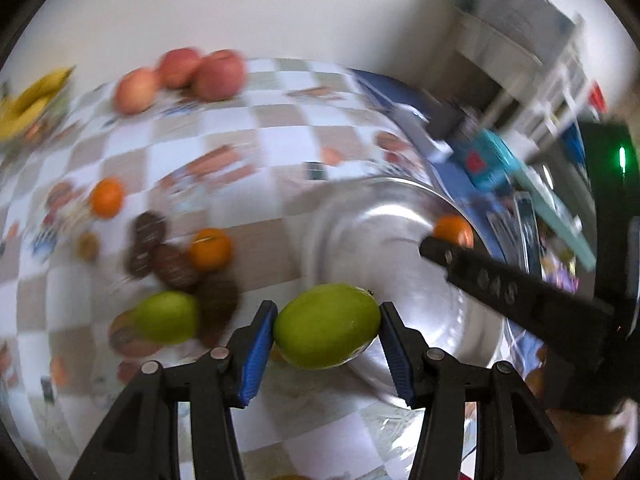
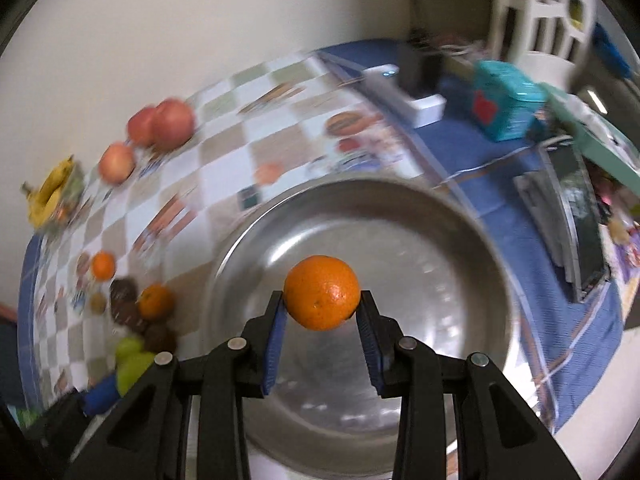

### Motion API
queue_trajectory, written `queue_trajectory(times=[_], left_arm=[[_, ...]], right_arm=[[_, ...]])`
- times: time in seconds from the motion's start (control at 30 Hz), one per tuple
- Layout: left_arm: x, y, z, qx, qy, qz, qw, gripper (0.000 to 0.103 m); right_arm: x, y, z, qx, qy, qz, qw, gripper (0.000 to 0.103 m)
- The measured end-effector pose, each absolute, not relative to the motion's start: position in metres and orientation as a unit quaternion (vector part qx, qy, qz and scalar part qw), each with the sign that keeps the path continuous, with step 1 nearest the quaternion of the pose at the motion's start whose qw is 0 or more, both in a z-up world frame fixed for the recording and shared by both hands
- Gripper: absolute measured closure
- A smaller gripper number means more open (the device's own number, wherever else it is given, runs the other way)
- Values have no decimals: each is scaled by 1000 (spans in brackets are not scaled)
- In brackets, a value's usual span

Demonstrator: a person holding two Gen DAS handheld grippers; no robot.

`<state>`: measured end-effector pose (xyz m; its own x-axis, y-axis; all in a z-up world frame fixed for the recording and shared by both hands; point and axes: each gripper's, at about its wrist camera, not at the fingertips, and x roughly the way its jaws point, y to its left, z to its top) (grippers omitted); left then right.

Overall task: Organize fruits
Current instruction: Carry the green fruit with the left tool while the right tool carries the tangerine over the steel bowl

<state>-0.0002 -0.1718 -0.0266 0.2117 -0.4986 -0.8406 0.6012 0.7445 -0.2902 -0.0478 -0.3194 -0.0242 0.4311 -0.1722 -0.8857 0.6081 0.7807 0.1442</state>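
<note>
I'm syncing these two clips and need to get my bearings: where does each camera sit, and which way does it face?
Left wrist: sits on the left gripper, looking along its fingers at the green mango they clamp over the near rim of the metal bowl; the right gripper enters from the right.
Right wrist: sits on the right gripper, looking down into the bowl past the orange it holds.
Shared: bowl, checkered tablecloth, apples, bananas, loose oranges.
</note>
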Motion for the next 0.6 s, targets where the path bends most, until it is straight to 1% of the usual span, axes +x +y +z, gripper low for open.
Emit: queue_trajectory(times=[0.17,0.33,0.6], left_arm=[[-7,-202,-37,87,510,-379,767,48],[-6,-218,-47,103,502,-390,765,48],[-8,-238,-66,128,511,-403,749,48]], right_arm=[[-56,-336,-25,255,463,-248,812,66],[-56,-343,-40,283,479,-235,797,66],[-54,-347,-59,288,503,-240,779,66]])
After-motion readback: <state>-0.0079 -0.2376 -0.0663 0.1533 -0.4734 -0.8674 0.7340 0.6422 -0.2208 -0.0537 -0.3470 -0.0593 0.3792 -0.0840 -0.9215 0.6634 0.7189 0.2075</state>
